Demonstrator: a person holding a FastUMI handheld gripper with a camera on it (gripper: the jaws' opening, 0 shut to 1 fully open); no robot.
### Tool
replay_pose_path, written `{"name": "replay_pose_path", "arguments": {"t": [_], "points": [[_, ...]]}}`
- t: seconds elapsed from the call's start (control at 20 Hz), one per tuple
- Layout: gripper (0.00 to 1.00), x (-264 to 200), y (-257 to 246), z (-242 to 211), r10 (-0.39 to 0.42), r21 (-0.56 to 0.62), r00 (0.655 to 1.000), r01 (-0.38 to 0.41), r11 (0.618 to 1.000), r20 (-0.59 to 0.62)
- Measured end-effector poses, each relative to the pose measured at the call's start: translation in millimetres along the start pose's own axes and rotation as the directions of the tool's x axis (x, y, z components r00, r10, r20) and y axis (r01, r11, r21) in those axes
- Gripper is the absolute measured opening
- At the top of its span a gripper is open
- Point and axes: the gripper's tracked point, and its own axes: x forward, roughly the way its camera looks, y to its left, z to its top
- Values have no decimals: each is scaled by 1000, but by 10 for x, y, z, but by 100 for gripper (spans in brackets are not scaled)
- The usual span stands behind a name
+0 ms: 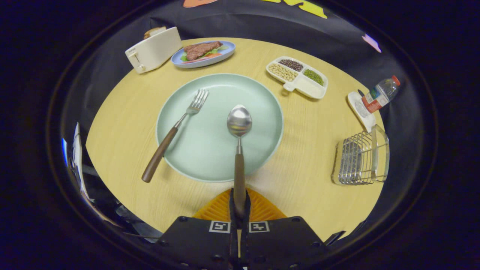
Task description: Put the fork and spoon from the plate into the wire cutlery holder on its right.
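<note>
Gripper [239,204] pinching the spoon [239,150] by its brown handle, bowl over the green plate [262,150]. Fork [174,135] lying across the plate's left rim, handle on the table [307,165]. Wire cutlery holder [360,159] well apart, right of plate.

Spoon [239,120]: polished metal bowl, mirror-glossy; dark wood-look handle, smooth, pinched between closed ribbed fingers of gripper [239,204].
Fork [176,129]: bright metal tines, same dark wood-look handle.
Plate [262,97]: pale green, smooth, matt to satin.
Table [307,157]: light wood grain, matt.
Wire cutlery holder [360,157]: shiny metal rods.
Toaster [153,50]: cream casing, smooth, low sheen.
Divided tray [313,90]: white, glossy.
Bottle [380,93]: clear plastic, paper-look label.
</note>
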Motion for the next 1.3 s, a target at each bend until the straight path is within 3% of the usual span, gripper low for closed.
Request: {"name": "replay_pose_path", "arguments": {"t": [0.65,0.95,1.3], "points": [[1,-647,-268,1,21,29,986,-26,999,164],[1,-1122,-834,-33,11,111,976,-36,993,216],[1,-1204,-1495,-235,-37,199,977,-6,980,212]]}}
